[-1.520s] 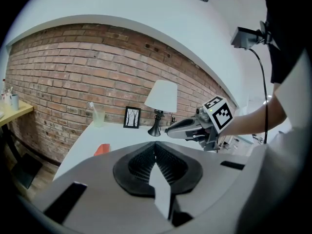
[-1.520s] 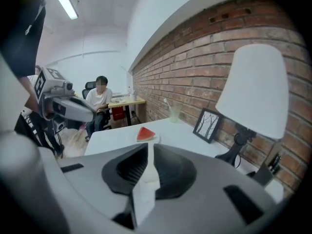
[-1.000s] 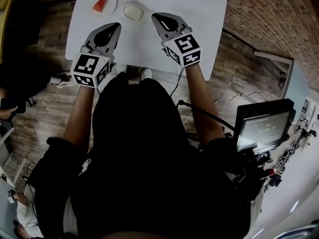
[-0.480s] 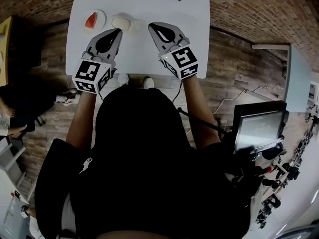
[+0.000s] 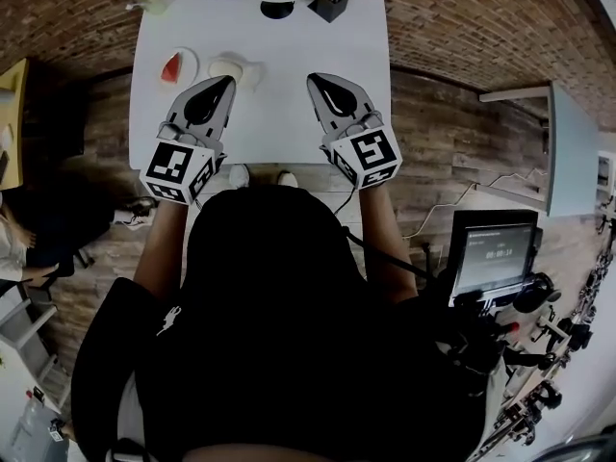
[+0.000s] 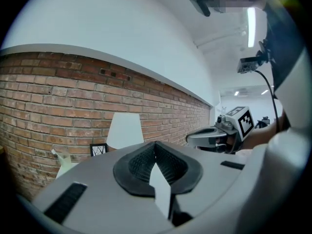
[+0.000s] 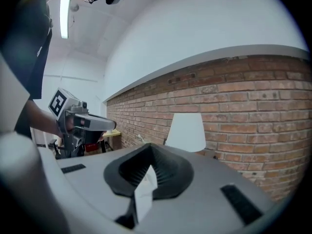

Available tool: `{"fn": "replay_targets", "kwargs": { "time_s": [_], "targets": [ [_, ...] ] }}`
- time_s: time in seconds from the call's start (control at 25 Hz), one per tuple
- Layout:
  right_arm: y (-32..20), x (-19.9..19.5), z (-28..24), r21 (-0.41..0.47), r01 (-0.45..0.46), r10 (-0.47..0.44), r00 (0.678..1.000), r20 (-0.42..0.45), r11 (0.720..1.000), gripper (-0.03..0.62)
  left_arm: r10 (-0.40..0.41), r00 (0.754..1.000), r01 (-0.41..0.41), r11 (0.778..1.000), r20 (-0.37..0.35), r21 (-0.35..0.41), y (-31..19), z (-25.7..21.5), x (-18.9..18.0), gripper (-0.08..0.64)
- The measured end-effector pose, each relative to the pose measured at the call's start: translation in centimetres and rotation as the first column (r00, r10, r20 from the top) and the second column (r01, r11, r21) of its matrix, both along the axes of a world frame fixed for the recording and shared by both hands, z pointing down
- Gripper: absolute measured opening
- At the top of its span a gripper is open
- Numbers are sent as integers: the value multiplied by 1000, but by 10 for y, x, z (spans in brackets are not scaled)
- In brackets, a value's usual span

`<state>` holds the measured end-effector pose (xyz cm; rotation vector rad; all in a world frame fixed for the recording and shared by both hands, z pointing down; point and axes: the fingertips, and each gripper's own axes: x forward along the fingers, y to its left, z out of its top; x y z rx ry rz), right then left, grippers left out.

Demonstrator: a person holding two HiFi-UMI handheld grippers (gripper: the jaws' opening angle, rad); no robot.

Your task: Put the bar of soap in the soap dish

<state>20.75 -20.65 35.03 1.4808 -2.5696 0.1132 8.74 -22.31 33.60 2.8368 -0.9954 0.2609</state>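
Left gripper (image 5: pixel 223 85) and right gripper (image 5: pixel 316 79): jaws pressed together, empty, over white rectangular table (image 5: pixel 289 56). Red wedge (image 5: pixel 173 68) on round white dish (image 5: pixel 190 57); cream oval piece (image 5: pixel 227 67) just beside.

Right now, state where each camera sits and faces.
Head view: on the person's head, looking steeply down at the white table; forearms, left gripper, right gripper show.
Left gripper view: on the left gripper, facing the brick wall; own shut jaws show.
Right gripper view: on the right gripper, same wall; shut jaws.
Shared: both gripper views show the lampshade.
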Motion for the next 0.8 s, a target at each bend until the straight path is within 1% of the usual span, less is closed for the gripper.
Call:
{"fn": "replay_targets", "kwargs": {
  "time_s": [0.2,0.48,0.8],
  "targets": [
    [8,1,-1,-1,-13,13,1000,9,1000,3,-11,1000,11,1000,3,3,4,-2,-6,6],
    [12,-5,-1,2,0,0,1000,4,1000,3,-37,999,37,999,5,0,7,5,-15,6],
    [14,-12,3,-9,14,-14,1000,1,1000,3,-54,998,54,998,16,-20,8,13,-18,6]
  ]
}}
